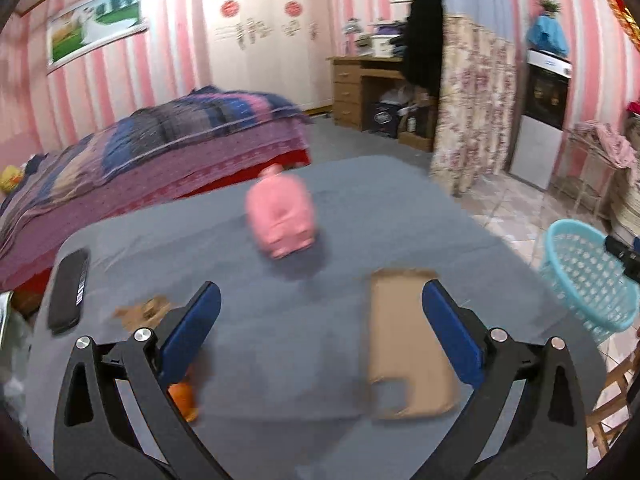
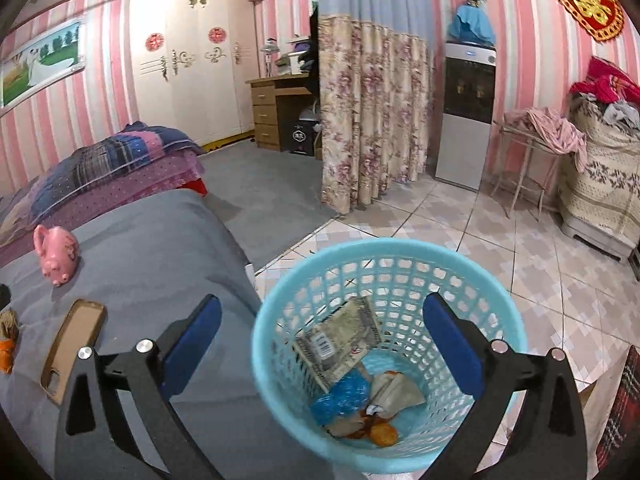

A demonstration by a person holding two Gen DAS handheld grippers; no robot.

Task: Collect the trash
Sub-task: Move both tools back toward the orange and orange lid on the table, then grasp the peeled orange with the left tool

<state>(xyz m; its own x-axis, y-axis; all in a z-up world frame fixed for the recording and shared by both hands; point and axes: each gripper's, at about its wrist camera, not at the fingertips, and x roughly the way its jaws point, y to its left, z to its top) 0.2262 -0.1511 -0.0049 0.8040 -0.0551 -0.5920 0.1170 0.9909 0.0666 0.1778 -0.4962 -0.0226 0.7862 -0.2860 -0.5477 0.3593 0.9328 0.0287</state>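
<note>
A pink piggy bank (image 1: 282, 219) stands on the grey desk (image 1: 280, 340), with a black remote (image 1: 68, 290) lying near the desk's left edge and a brown phone case (image 1: 408, 340) lying flat to the right. Behind the desk is a bed (image 1: 160, 140) with a patchwork quilt. A floral curtain (image 2: 372, 120) hangs beside a water dispenser (image 2: 466, 116), and a white wardrobe (image 2: 188, 64) fills the far wall.

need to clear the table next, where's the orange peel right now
The orange peel lies at the near left edge of the grey table, just behind the left gripper's left finger, near the black remote.
</note>
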